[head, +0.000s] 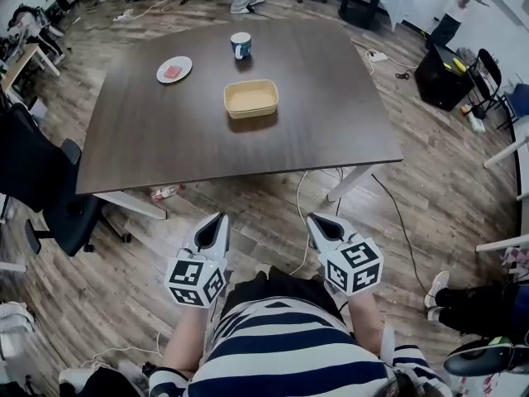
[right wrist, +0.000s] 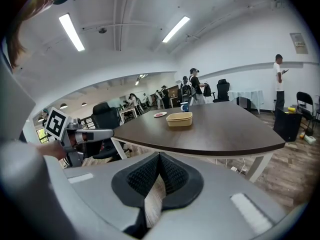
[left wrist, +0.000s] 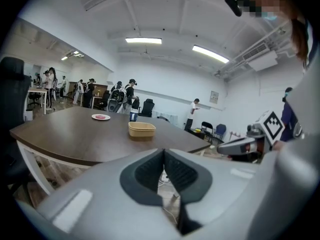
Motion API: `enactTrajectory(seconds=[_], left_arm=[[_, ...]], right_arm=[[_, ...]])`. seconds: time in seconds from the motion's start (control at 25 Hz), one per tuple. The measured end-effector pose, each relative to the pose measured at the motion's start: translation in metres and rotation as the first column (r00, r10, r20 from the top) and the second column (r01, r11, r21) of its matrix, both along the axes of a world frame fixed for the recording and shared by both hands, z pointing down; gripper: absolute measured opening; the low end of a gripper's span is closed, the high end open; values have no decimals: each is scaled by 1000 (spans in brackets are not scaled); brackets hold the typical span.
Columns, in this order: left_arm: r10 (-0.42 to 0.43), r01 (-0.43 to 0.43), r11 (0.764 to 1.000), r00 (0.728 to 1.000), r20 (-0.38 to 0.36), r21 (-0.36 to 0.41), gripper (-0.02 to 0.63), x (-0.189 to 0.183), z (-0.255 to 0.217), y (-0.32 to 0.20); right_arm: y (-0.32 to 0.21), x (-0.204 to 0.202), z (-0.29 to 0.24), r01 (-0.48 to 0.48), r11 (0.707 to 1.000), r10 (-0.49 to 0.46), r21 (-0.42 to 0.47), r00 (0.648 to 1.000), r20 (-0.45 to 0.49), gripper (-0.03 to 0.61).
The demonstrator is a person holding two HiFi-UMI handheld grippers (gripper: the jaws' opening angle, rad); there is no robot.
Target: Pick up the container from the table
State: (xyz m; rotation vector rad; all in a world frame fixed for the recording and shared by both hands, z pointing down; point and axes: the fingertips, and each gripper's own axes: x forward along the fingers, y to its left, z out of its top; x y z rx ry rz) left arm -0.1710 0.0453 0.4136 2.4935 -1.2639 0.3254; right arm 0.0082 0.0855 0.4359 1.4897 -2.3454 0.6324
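A tan rectangular container (head: 250,98) sits open and empty near the middle of the dark brown table (head: 165,139). It also shows in the left gripper view as the container (left wrist: 142,129) and in the right gripper view as the container (right wrist: 179,119). Both grippers hang close to the person's body, well short of the table's near edge. My left gripper (head: 221,219) is shut with nothing in it, its pads (left wrist: 150,171) meeting at the tip. My right gripper (head: 315,219) is likewise shut and empty, pads (right wrist: 172,176) touching at the top.
A blue mug (head: 240,45) stands behind the container, and a white plate (head: 173,69) with something pink lies to its left. A black office chair (head: 50,188) stands at the table's left. Cables (head: 299,213) trail under the near edge. A black case (head: 442,77) sits far right.
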Motion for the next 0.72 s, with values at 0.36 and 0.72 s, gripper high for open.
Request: enactTrajectory(seconds=[0.36,0.72], left_arm=[[66,-68,998,992,107,17,0,-14,13,-52],[85,-94,994,984,154,56,0,-3,5,-107]], right_arm=[[-43,-14,-1,-19,1000,19,-2,1000,-23,-2],[-104,-17,4,38,999,-38,-3,999,-28,-2]])
